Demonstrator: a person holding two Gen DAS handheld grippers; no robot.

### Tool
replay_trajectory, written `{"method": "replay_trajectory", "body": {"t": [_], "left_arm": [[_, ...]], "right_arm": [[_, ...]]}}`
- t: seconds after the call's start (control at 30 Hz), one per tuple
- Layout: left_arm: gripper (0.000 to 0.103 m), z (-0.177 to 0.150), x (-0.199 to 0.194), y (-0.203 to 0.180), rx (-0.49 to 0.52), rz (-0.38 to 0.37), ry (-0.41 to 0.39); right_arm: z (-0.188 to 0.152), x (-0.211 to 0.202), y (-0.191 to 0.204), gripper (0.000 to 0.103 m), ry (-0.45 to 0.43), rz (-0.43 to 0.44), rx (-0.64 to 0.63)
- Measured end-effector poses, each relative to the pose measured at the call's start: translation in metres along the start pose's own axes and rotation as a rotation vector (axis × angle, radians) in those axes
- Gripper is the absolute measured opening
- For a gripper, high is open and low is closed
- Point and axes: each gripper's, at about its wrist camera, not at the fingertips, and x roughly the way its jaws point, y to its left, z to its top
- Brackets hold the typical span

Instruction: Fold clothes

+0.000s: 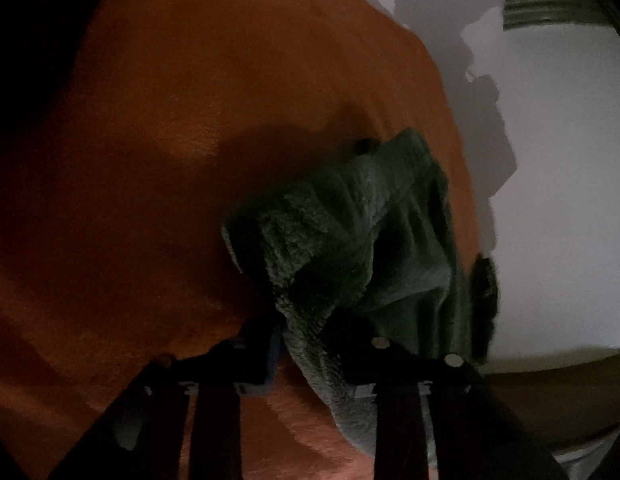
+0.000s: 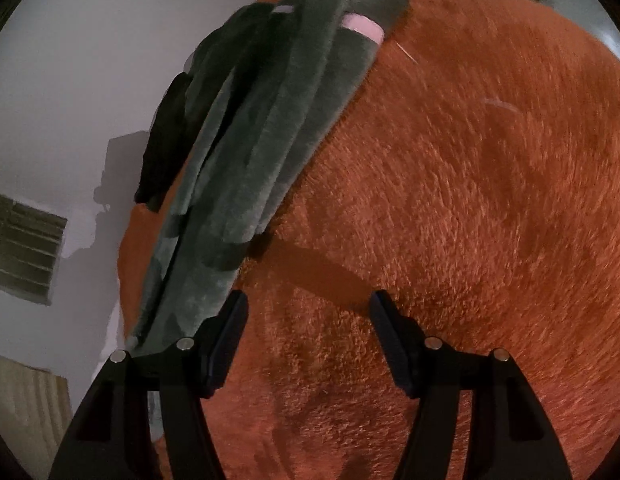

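Note:
A grey-green fleece garment [image 1: 350,220] lies bunched on an orange plush blanket [image 1: 169,120]. In the dim left wrist view, a fold of it runs down between the fingers of my left gripper [image 1: 310,344], whose pads press on it from both sides. In the right wrist view the same garment [image 2: 261,128] stretches as a long folded strip along the blanket's [image 2: 450,180] left edge, with pink cuffs [image 2: 364,26] at its far end. My right gripper [image 2: 307,308] hovers open over bare blanket; its left finger sits beside the strip's near end and nothing is between the fingers.
A black piece of cloth [image 2: 165,140] hangs beside the garment at the blanket's edge. Beyond that edge is a pale wall or floor [image 2: 69,80] with a slatted vent [image 2: 25,248] and a wooden surface [image 2: 25,400].

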Motion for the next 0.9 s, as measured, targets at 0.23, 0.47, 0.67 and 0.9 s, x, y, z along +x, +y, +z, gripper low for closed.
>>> {"method": "replay_trajectory", "body": {"t": [0.23,0.47,0.67,0.9], "left_arm": [[0.041,0.002,0.009,-0.004,-0.028,0.001,-0.007],[0.02,0.001,0.002,-0.023,0.015,-0.028,-0.116],[0.033,0.007,0.025,-0.004,-0.099,-0.054,-0.006],[0.025,0.005,0.036,-0.022,0.038,0.063,-0.059]], "right_arm": [[-0.002,-0.001,-0.002,0.063,-0.006,-0.005,-0.016],[0.016,-0.001,0.002,0.063,-0.001,0.063,-0.016],[0.062,0.0,0.004,0.069,-0.067,0.074,0.039],[0.13,0.018,-0.004,0.074,-0.182,-0.076,0.111]]}}
